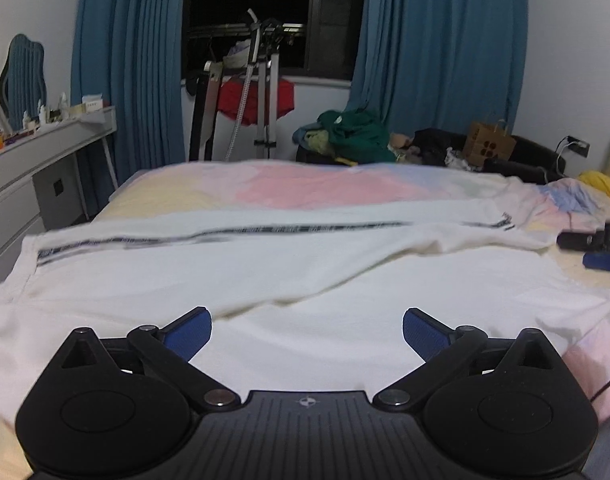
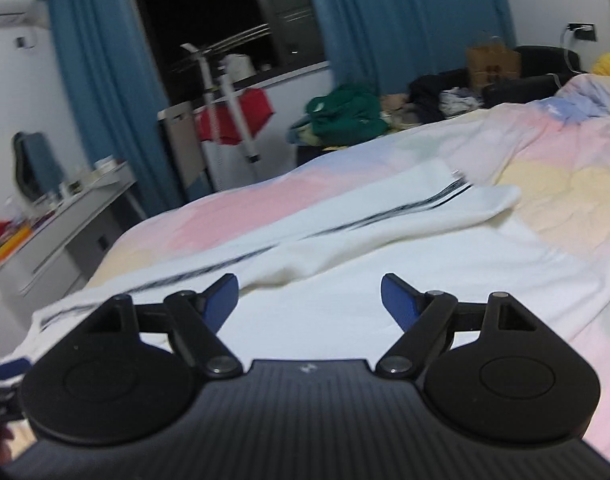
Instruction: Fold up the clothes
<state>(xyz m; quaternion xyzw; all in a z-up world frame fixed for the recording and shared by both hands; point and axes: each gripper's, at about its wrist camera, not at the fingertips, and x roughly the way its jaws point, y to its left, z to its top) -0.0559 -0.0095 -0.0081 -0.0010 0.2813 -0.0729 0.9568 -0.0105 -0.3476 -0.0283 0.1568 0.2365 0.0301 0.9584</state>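
Note:
A white garment [image 1: 289, 276] with a black striped band [image 1: 265, 234] lies spread across the bed, one sleeve folded over its body. It also shows in the right wrist view [image 2: 385, 264]. My left gripper [image 1: 307, 332] is open and empty, just above the garment's near part. My right gripper [image 2: 309, 300] is open and empty, over the garment's near edge. The right gripper also shows at the right edge of the left wrist view [image 1: 597, 248].
The bed has a pastel patchwork cover [image 1: 325, 186]. A grey dresser [image 1: 33, 168] stands at the left. A drying rack [image 1: 261, 92] with a red cloth stands by the window. A pile of clothes [image 1: 349, 134] and a paper bag [image 1: 489, 144] lie beyond the bed.

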